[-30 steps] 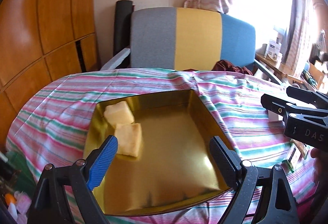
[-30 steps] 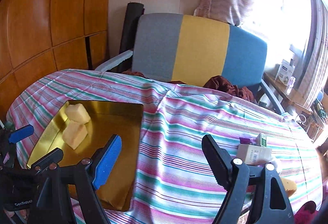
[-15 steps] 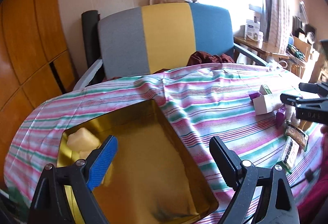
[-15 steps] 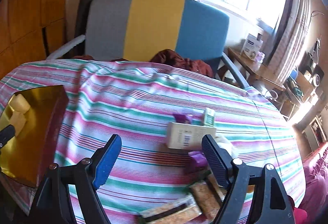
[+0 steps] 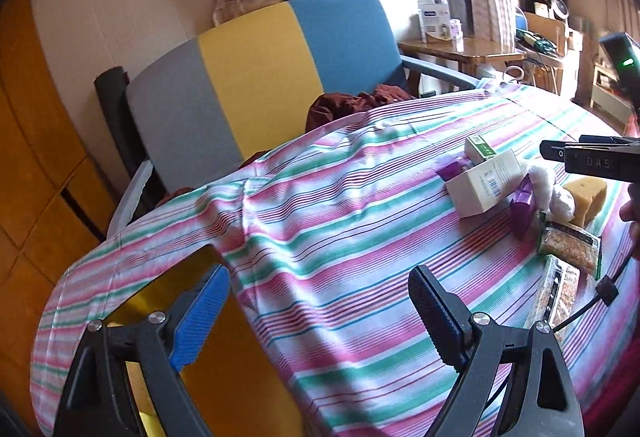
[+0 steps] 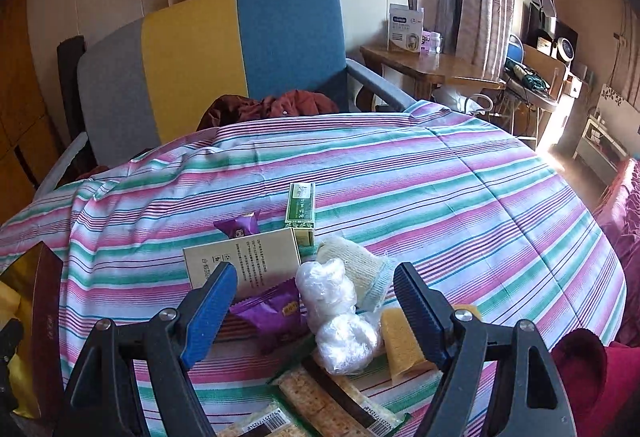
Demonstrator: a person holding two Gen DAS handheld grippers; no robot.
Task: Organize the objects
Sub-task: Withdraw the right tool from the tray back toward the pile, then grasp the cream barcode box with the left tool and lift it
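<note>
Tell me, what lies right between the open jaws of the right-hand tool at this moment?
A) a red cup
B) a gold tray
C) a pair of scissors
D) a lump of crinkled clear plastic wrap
D: in the right wrist view, the crumpled clear plastic wrap sits between the spread jaws of the right gripper, beside a purple snack packet.

Both views rightward: gold tray (image 5: 208, 365) toward left edge, right gripper (image 6: 316, 301) now over clutter.
</note>
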